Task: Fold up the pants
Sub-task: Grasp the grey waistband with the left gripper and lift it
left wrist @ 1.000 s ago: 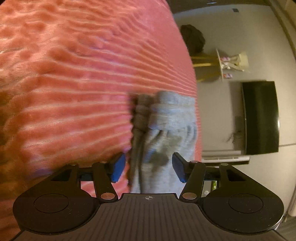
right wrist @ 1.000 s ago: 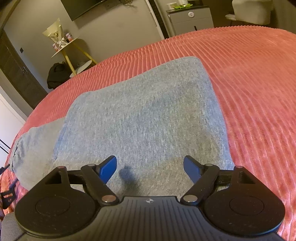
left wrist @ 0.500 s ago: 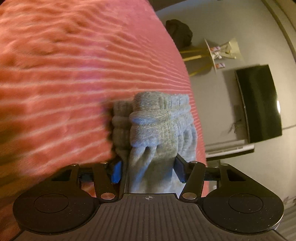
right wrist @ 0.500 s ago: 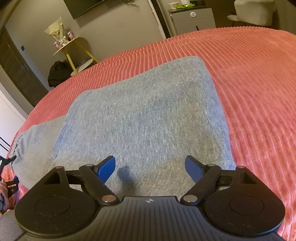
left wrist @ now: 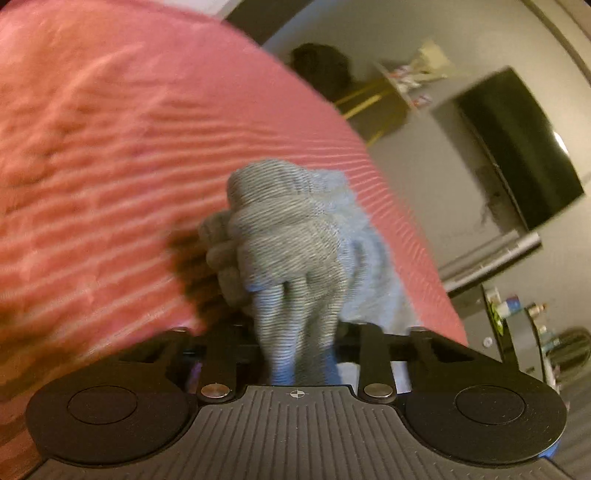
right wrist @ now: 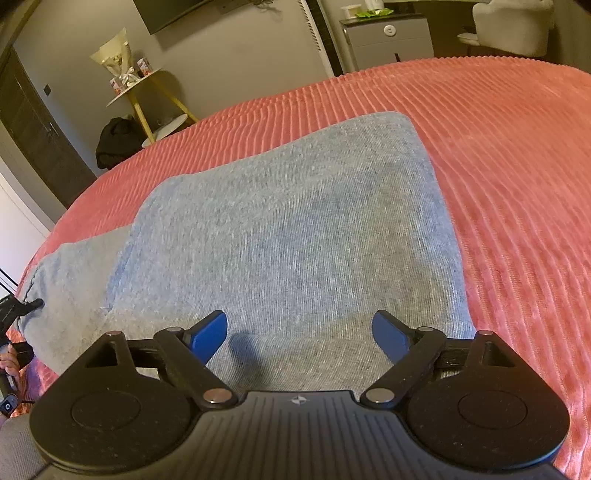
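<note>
Grey knit pants lie folded flat on a coral ribbed bedspread. In the right wrist view my right gripper hovers just over their near edge; its jaws are opening and no fabric is between them. The pants' bunched ribbed end fills the left wrist view above the bedspread. My left gripper is closing its jaws on this end, and the cloth is pinched between them and hides the pads. That end appears at the far left of the right wrist view, with the left gripper's tip at it.
The bed's edge runs along the left. Beyond it stand a yellow-legged side table, a black bag on the floor and a dark door. A wall TV, a grey cabinet and a pale chair are further off.
The left gripper's jaws have come together on the pants' bunched end, and it has rolled and lifted with the cloth. The right gripper has stayed in place, its jaws a little wider.
</note>
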A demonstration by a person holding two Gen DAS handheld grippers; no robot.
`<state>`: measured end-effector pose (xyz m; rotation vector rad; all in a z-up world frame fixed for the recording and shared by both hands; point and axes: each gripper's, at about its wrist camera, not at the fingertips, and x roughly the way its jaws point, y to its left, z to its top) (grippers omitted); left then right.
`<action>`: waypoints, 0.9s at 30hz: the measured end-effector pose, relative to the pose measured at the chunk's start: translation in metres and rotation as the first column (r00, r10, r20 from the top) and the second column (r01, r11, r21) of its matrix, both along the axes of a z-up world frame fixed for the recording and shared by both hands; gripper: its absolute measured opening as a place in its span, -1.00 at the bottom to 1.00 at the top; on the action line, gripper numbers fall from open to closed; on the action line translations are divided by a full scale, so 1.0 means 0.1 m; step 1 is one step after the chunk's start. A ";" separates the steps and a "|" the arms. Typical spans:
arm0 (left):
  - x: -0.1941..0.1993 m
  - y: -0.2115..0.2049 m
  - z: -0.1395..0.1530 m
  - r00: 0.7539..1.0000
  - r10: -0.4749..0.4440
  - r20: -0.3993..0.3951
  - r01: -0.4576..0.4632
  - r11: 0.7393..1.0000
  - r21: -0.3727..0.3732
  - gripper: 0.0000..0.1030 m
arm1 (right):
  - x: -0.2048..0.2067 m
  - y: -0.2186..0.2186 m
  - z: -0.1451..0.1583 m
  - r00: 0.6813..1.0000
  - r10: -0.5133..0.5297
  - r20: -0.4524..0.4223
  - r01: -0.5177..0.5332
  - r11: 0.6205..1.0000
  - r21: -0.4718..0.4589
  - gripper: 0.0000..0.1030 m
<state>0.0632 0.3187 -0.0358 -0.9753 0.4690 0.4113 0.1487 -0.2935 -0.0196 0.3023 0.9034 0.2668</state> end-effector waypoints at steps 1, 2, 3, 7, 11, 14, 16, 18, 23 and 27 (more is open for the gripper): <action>0.01 -0.09 0.12 1.000 -0.015 0.011 0.015 0.998 0.057 -0.56 | 0.00 -0.01 0.00 1.000 -0.003 0.000 0.003 1.000 0.007 0.68; 0.01 -0.18 0.23 0.999 -0.034 0.021 0.031 0.993 0.114 -0.59 | 0.00 -0.02 0.00 1.000 -0.005 0.000 0.005 1.000 0.014 0.68; 0.02 -0.29 0.36 0.998 -0.058 0.033 0.052 0.984 0.172 -0.60 | 0.00 -0.03 0.00 1.000 -0.007 0.000 0.007 1.000 0.020 0.68; 0.07 -0.94 0.97 0.976 -0.206 0.074 0.156 0.892 0.424 -0.61 | -0.01 -0.10 0.03 1.000 -0.024 0.007 0.023 0.998 0.059 0.68; 0.08 -1.68 1.38 0.918 -0.382 0.107 0.273 0.804 0.529 -0.61 | -0.05 -0.20 0.07 0.998 -0.054 0.021 0.051 0.992 0.115 0.68; 0.08 -2.35 1.50 0.859 -0.506 0.080 0.374 0.726 0.577 -0.61 | -0.08 -0.28 0.10 0.996 -0.079 0.036 0.072 0.984 0.161 0.68; 0.13 -2.78 1.43 0.824 -0.565 0.039 0.438 0.680 0.588 -0.59 | -0.10 -0.34 0.11 0.995 -0.095 0.043 0.085 0.977 0.197 0.68; 0.18 -3.18 1.32 0.790 -0.611 -0.045 0.510 0.615 0.601 -0.57 | -0.12 -0.40 0.13 0.993 -0.108 0.049 0.094 0.968 0.235 0.68; 0.36 -3.89 0.86 0.681 -0.666 -0.305 0.694 0.452 0.561 -0.47 | -0.12 -0.60 0.11 0.988 -0.152 0.023 0.134 0.923 0.362 0.68; 0.37 -4.02 0.79 0.663 -0.640 -0.389 0.718 0.395 0.574 -0.35 | -0.11 -0.71 0.05 0.984 -0.175 -0.016 0.164 0.883 0.441 0.68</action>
